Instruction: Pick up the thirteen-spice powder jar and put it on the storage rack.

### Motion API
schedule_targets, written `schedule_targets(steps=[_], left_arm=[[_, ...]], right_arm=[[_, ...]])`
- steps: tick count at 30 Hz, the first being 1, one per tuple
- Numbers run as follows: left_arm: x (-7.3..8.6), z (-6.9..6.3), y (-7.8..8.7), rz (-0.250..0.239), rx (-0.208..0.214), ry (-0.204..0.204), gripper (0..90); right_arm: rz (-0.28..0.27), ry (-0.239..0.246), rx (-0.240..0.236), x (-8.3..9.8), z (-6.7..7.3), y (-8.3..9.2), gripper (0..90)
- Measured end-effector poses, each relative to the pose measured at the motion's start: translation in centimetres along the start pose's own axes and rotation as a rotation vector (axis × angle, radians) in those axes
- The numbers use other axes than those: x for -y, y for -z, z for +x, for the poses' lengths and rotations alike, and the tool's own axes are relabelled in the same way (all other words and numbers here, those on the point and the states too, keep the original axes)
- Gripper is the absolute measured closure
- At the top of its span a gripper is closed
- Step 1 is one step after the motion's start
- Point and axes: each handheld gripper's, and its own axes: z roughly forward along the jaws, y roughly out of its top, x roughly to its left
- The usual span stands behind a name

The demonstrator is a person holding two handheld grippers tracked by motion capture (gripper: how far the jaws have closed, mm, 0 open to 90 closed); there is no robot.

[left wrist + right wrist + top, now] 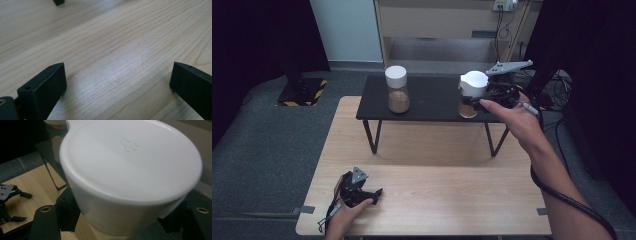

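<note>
1. Your right gripper (482, 102) sits over the right end of the black shelf (432, 97), close to its right and front edges; beyond them the floor drops away.
2. Open wooden table (437, 195) stretches between your two hands, and the other jar (397, 90) stands well apart to the left on the shelf.
3. Your right jaws are clamped on the white-lidded jar (472, 95), one on each side just under the lid (130, 167).
4. Your left gripper (362, 192) rests low on the table's near left part, jaws wide apart with bare wood between them.
</note>
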Motion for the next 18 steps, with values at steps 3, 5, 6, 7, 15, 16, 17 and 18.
schedule_targets(steps=[3,5,6,7,15,16,17,18], left_arm=[[0.0,0.0,0.0,0.000,0.000,0.000,0.0],[0.0,0.0,0.0,0.000,0.000,0.000,0.0],[0.0,0.0,0.0,0.000,0.000,0.000,0.0],[0.0,0.0,0.0,0.000,0.000,0.000,0.0],[0.0,0.0,0.0,0.000,0.000,-0.001,0.0],[0.0,0.0,0.0,0.001,0.000,-0.001,0.0],[0.0,0.0,0.0,0.000,0.000,-0.001,0.0],[0.0,0.0,0.0,0.001,0.000,-0.001,0.0]], right_arm=[[-0.003,-0.008,0.006,-0.2,-0.3,-0.5,31.7],[-0.004,-0.010,0.010,-0.3,-0.4,-0.9,31.7],[-0.003,-0.013,0.010,-0.4,-0.4,-1.0,31.7],[-0.003,-0.012,0.012,-0.4,-0.5,-1.2,31.7],[0.019,-0.017,0.021,-0.7,-0.8,-2.9,31.7],[0.023,-0.017,0.023,-0.7,-0.8,-3.1,31.7],[0.026,-0.015,0.024,-0.6,-0.9,-3.3,31.7],[0.028,-0.012,0.026,-0.6,-0.9,-3.5,31.7]])
